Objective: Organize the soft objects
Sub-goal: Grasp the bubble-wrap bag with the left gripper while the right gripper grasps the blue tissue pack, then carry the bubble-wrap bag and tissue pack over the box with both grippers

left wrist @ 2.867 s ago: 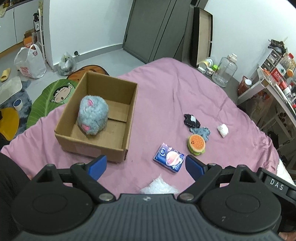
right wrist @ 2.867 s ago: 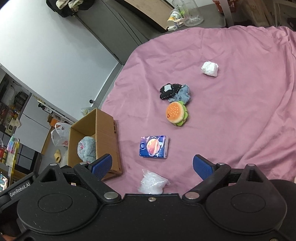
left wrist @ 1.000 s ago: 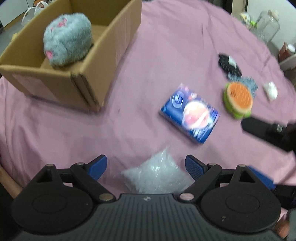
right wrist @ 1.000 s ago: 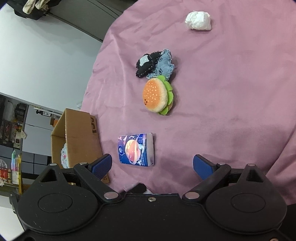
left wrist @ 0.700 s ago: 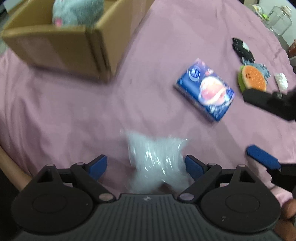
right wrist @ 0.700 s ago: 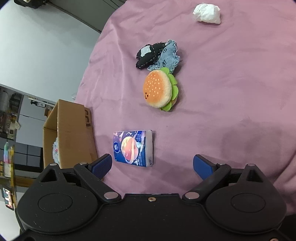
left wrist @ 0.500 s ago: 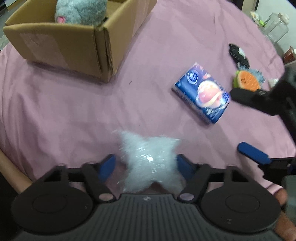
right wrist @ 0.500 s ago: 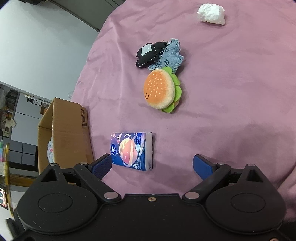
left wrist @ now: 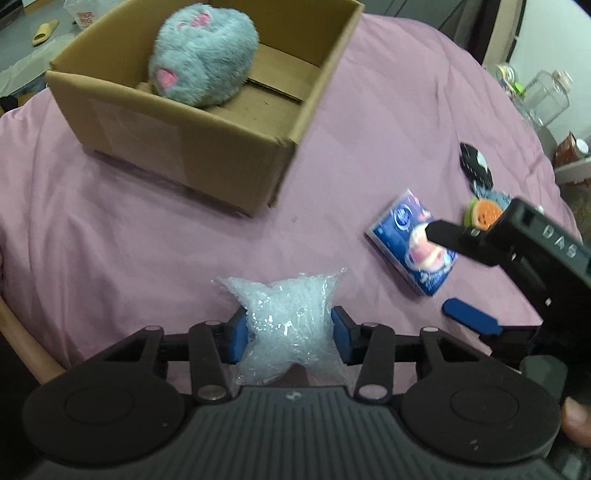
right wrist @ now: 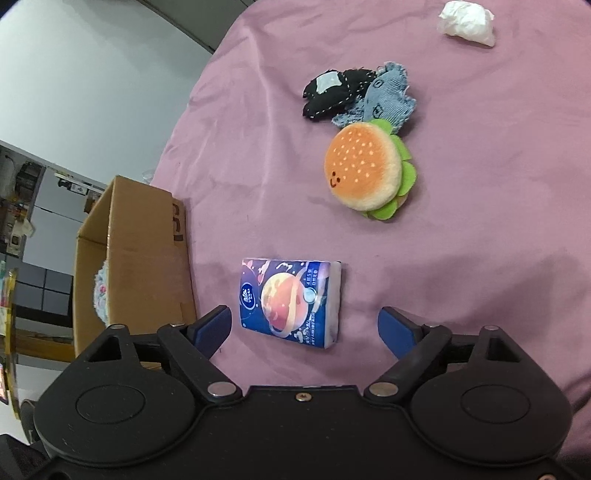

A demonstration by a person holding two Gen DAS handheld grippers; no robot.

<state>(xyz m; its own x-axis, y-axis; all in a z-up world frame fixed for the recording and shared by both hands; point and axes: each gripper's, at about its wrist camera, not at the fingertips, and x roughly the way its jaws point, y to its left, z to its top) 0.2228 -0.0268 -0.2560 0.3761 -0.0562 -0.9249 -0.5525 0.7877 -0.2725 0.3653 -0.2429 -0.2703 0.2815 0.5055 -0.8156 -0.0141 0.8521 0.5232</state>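
Observation:
My left gripper (left wrist: 288, 332) is shut on a crinkly clear plastic bag (left wrist: 286, 321) and squeezes its middle, just above the pink cloth. A cardboard box (left wrist: 207, 140) with a grey plush toy (left wrist: 201, 68) inside stands beyond it on the left. My right gripper (right wrist: 304, 326) is open, with a blue tissue pack (right wrist: 290, 301) lying between its fingertips on the cloth. In the left wrist view the right gripper (left wrist: 454, 273) hangs over the tissue pack (left wrist: 406, 236). A burger plush (right wrist: 364, 171) lies beyond the pack.
A black fabric toy (right wrist: 332, 92) and a denim fabric piece (right wrist: 386, 98) lie past the burger. A white crumpled wad (right wrist: 465, 18) lies at the far edge. The box (right wrist: 136, 254) stands left of the tissue pack. Jars (left wrist: 546, 96) stand past the bed.
My left gripper came down over the plastic bag and closed on it. My right gripper moved down toward the tissue pack, which now lies between its open fingers.

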